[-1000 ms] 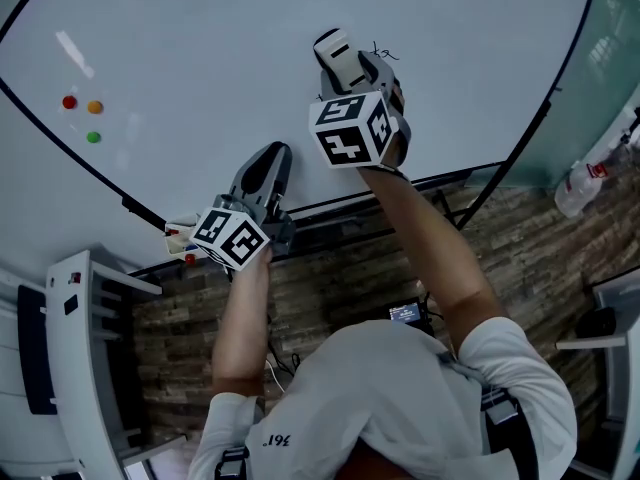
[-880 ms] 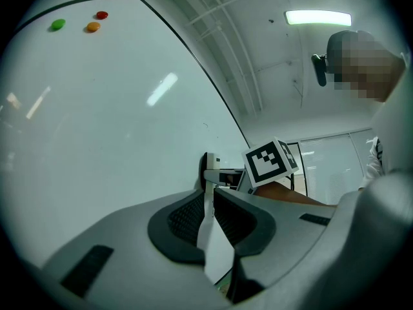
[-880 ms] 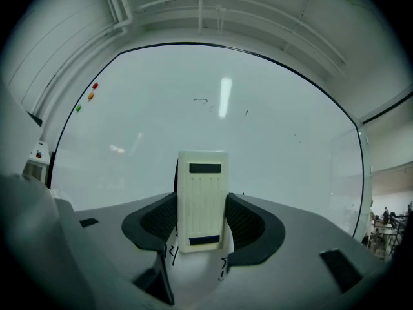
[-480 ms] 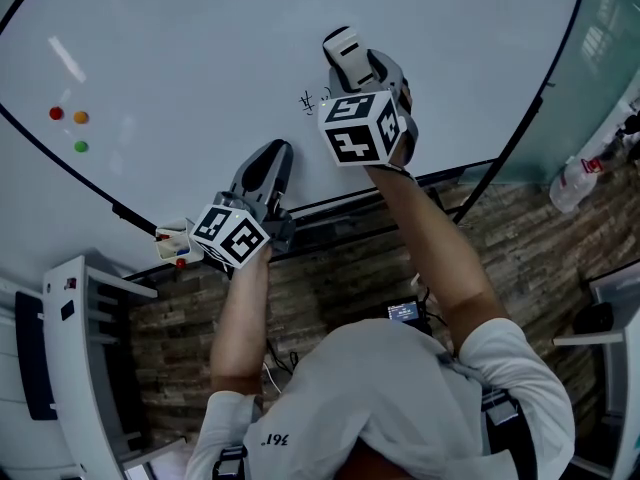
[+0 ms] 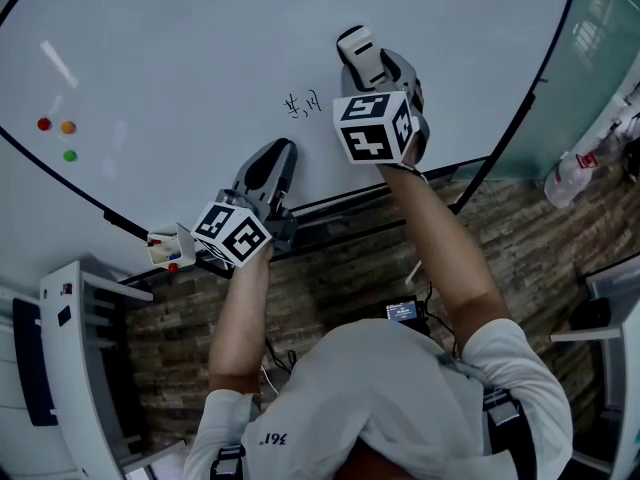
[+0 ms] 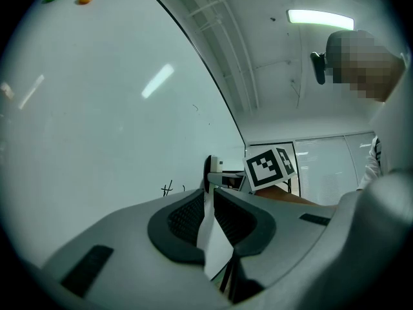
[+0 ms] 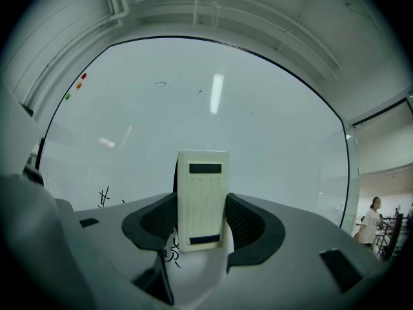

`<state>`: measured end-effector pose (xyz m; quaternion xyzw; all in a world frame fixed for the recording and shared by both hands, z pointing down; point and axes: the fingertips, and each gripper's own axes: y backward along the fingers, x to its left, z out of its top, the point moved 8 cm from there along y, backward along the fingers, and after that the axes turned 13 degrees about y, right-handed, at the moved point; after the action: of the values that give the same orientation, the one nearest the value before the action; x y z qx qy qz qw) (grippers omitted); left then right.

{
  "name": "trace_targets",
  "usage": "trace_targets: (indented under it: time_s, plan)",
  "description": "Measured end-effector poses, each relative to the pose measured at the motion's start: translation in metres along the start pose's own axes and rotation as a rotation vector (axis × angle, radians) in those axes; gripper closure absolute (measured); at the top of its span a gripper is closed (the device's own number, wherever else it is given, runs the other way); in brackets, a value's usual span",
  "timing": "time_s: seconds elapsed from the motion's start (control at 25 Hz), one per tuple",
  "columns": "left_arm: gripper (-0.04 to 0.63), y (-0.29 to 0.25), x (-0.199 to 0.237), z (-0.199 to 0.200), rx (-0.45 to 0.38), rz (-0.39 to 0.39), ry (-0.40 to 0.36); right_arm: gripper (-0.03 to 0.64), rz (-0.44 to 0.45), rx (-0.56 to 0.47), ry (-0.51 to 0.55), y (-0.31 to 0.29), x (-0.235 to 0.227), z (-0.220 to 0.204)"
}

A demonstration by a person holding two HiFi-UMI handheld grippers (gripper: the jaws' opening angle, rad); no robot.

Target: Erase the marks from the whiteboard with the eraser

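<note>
Right hand-held gripper (image 7: pixel 202 219) clamps the eraser (image 7: pixel 202 189) between its jaws; left hand-held gripper (image 6: pixel 209 196) closed.

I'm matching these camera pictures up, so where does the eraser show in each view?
Head view: eraser at upper middle, held in the right tool.
Left gripper view: small, at centre, just left of the marker cube.
Right gripper view: at centre, upright between the jaws.
Shared landmark: the black scribble, left of the eraser in all three.
</note>
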<state>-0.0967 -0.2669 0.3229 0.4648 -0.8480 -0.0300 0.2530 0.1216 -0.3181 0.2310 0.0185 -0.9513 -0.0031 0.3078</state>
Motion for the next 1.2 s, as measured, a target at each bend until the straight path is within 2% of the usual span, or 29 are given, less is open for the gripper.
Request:
trace_targets:
  time_s: [0.12, 0.56, 0.72, 0.96, 1.2]
  plan:
    - [0.557, -0.004, -0.004, -0.002, 0.006, 0.016, 0.011, 0.365, -0.01, 0.012, -0.004, 0.0, -0.009, -0.009]
    - [0.557, -0.02, -0.015, -0.014, 0.033, -0.027, 0.006, 0.365, -0.058, 0.094, -0.001, 0.001, -0.05, -0.049]
    - [0.557, -0.019, -0.016, -0.017, 0.04, -0.022, 0.015, 0.365, -0.069, 0.108, -0.015, 0.01, -0.057, -0.062]
    - [0.557, -0.006, -0.014, -0.019, 0.035, -0.01, 0.011, 0.365, -0.028, 0.074, -0.025, 0.021, -0.038, -0.057]
    - [0.557, 0.023, -0.005, -0.012, 0.023, 0.036, 0.015, 0.365, 0.062, 0.018, -0.034, 0.026, 0.01, -0.041]
